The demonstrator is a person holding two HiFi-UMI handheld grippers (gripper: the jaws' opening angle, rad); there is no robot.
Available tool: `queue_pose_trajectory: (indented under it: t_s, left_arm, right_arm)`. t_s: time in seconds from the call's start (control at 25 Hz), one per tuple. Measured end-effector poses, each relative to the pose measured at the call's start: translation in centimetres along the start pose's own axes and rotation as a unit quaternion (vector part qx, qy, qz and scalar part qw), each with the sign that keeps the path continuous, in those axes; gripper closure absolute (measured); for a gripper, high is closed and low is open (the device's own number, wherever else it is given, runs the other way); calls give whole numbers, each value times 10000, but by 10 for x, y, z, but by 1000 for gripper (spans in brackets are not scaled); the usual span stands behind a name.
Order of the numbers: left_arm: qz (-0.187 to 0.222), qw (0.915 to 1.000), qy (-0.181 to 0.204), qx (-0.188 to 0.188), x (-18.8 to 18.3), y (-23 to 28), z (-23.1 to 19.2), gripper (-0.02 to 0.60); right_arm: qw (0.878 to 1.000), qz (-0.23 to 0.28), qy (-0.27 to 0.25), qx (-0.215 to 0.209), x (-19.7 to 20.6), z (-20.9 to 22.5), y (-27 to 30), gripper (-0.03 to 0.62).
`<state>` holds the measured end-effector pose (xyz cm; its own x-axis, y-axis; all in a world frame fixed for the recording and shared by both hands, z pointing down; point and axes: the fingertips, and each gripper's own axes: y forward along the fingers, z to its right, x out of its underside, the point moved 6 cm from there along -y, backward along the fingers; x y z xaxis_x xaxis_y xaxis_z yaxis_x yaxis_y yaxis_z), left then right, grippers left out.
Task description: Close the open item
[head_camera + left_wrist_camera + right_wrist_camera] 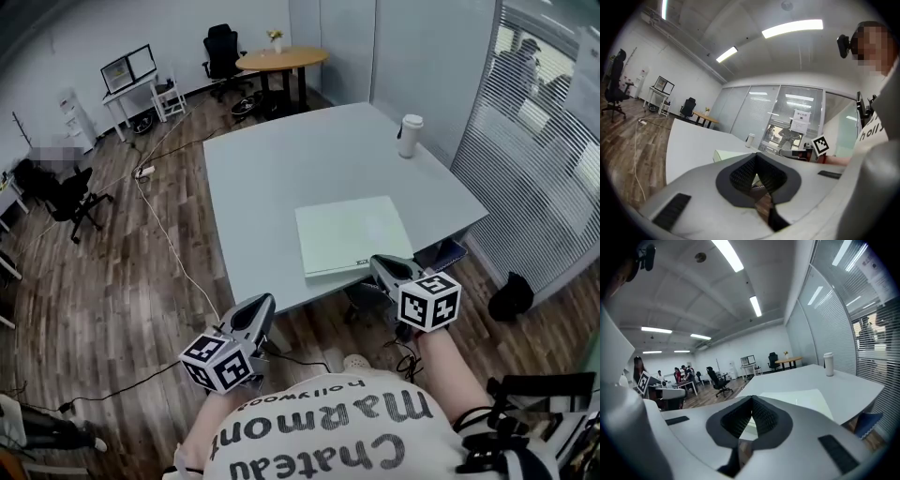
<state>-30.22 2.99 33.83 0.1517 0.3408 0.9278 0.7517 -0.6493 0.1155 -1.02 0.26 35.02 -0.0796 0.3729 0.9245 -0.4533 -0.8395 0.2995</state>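
A pale green flat item (354,234), like a laptop with its lid down, lies near the front edge of the grey table (272,159). It also shows in the left gripper view (727,154) and the right gripper view (799,399). My left gripper (263,304) hangs below and left of the table edge, shut on nothing. My right gripper (379,265) sits at the table's front edge, just by the item's near right corner, also shut and empty. The jaws meet at the tips in both gripper views (756,156) (751,399).
A white lidded cup (410,134) stands at the table's far right. A round wooden table (281,59) and office chairs (70,199) stand farther off. Cables run over the wooden floor (155,220). Glass walls with blinds (544,159) close the right side.
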Motion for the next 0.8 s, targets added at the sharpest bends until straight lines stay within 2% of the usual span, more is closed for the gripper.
queue_pose_trajectory:
  t_s: [0.4,0.8]
  left_arm:
    - [-39,9998,-42,199,3,-4,7,586]
    - [16,9998,-90,157,8,-8,7,586]
  right_arm:
    - [9998,16,-135,151,0,-11,-15,597]
    - [9997,-99,-226,-45,6,-19,-12,597]
